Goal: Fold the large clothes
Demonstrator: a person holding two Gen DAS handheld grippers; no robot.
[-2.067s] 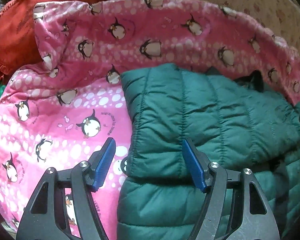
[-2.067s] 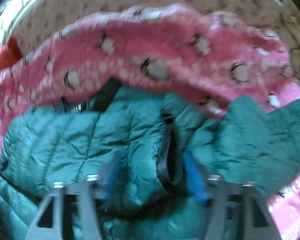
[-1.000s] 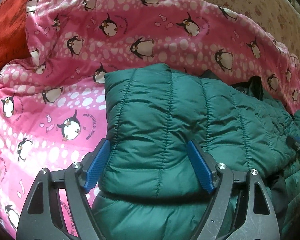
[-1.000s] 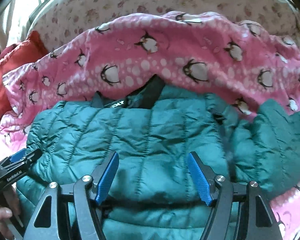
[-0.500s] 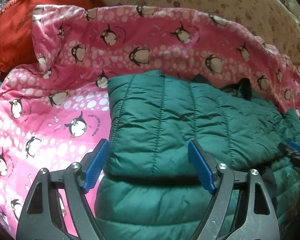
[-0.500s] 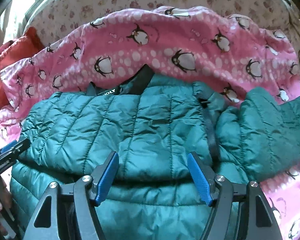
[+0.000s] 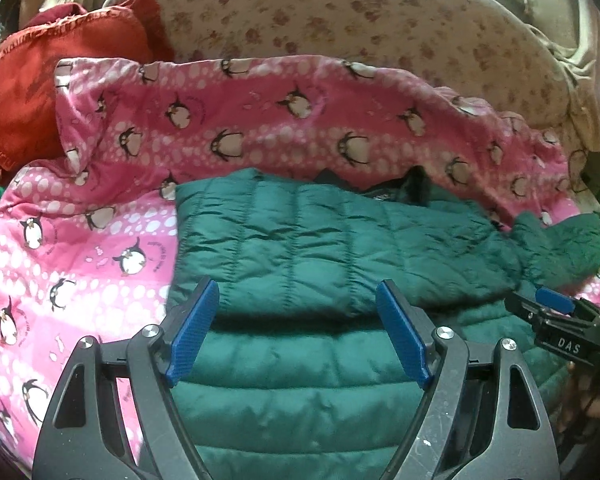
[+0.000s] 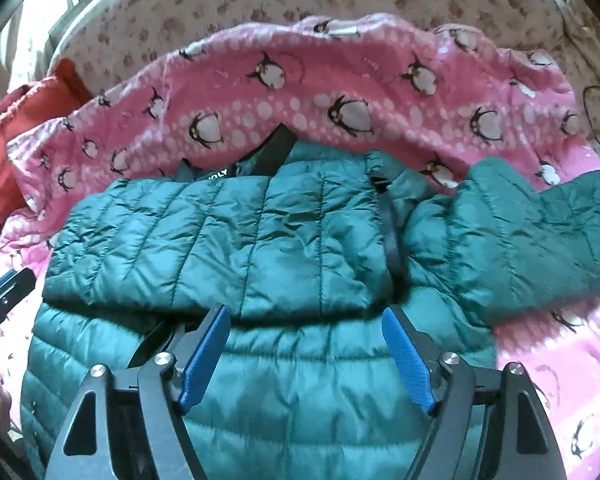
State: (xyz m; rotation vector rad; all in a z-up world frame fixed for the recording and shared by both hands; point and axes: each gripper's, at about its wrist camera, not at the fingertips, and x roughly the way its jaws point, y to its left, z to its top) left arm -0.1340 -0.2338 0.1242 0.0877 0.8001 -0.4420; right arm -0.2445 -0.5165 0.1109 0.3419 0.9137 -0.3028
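Green quilted nylon filled both views: the puffer jacket point(image 7: 320, 248) lay on the pink penguin blanket point(image 7: 100, 240), its far half already doubled toward the camera, with 1 sleeve point(image 8: 532, 232) splayed out to the right over the blanket. The left gripper point(image 7: 296, 336) hung over the folded edge with its blue pads wide apart and nothing between them; the right gripper point(image 8: 306, 354) was likewise spread and empty above the jacket's middle.

The step in hand looked like tucking that loose sleeve across the body. Done well, the right gripper would pinch near the cuff, not mid-sleeve, while the left pressed the slippery fold flat so it did not spring open.

Compared with 0.5 s before, both cameras had drawn back and risen: more floral sheet point(image 7: 340, 32) showed, the red cushion point(image 7: 24, 92) sat fuller in view, and the right gripper's tip reached further into the left view.
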